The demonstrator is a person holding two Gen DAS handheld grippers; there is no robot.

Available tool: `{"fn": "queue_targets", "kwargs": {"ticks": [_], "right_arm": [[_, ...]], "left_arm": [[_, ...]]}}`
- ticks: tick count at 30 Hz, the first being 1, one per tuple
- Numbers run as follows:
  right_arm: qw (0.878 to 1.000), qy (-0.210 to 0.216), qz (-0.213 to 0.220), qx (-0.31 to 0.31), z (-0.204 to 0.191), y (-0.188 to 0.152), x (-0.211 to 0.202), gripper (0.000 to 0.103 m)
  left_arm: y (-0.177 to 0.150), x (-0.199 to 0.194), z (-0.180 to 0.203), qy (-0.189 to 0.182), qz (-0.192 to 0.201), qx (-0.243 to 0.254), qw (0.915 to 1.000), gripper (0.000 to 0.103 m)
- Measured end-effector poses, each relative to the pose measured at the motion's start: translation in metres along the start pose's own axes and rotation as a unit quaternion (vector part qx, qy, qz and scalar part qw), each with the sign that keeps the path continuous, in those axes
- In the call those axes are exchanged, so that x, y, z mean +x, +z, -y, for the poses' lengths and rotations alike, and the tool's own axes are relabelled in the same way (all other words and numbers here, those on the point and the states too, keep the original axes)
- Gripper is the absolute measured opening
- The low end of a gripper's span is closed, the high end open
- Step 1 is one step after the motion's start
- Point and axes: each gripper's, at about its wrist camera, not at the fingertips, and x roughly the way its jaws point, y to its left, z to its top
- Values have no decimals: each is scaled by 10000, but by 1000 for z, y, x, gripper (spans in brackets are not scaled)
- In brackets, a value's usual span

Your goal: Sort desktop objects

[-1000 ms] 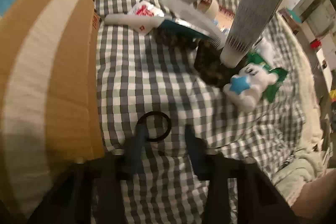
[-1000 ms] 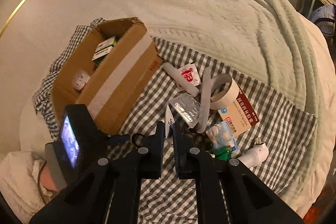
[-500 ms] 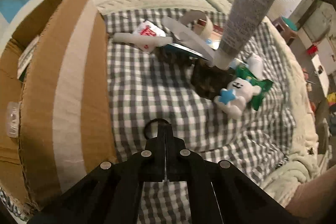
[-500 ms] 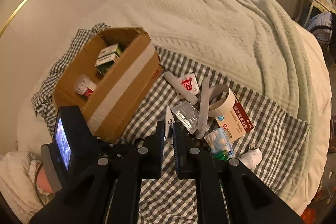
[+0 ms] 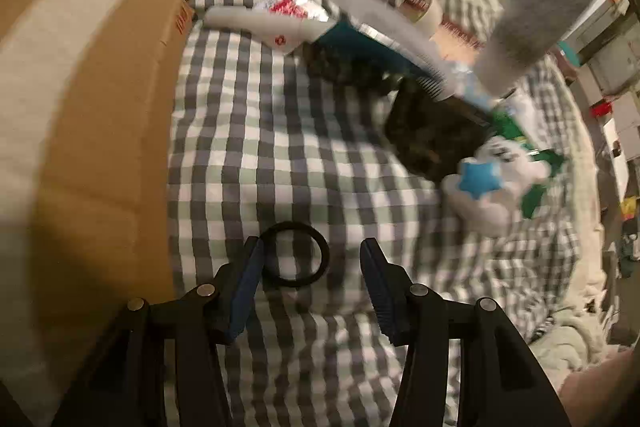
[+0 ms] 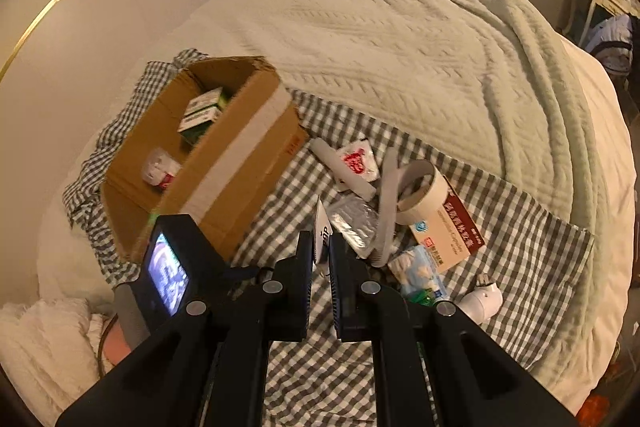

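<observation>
A: We are only partway: a few packets are lying in the box [image 6: 208,163], most are crowding the cloth's [image 5: 248,131] far edge.

B: Our left gripper [image 5: 310,259], just reopened from shut, is straddling the ring [image 5: 294,254] beside the box; our right gripper [image 6: 322,247] is pinching a tube [image 6: 320,227].

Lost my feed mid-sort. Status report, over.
Left gripper just opened, black ring loose between its pads on the checked cloth. Right gripper shut on a white tube. Cardboard box close on the left.
</observation>
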Motion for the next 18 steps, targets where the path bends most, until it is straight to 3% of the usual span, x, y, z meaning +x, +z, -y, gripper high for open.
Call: {"fn": "queue_targets", "kwargs": {"ticks": [1, 4, 6, 11, 15, 18], "right_arm": [[10000, -34, -5, 1, 3, 0, 0, 8], [9999, -93, -46, 68, 13, -2, 3, 8], [9999, -115, -78, 90, 16, -3, 3, 8], [9998, -180, 9, 17, 9, -2, -7, 8], [9996, -172, 201, -92, -8, 4, -25, 8], [9989, -136, 408, -177, -25, 11, -42, 8]], "left_arm": [[0, 3, 2, 87, 18, 72, 9999, 50], [-2, 2, 12, 344, 168, 547, 9978, 2], [-4, -6, 18, 490, 354, 773, 9952, 2], [-3, -38, 15, 513, 604, 540, 9954, 2], [3, -86, 19, 511, 1031, 476, 9922, 2], [11, -129, 22, 800, 1420, 495, 9854, 2]]}}
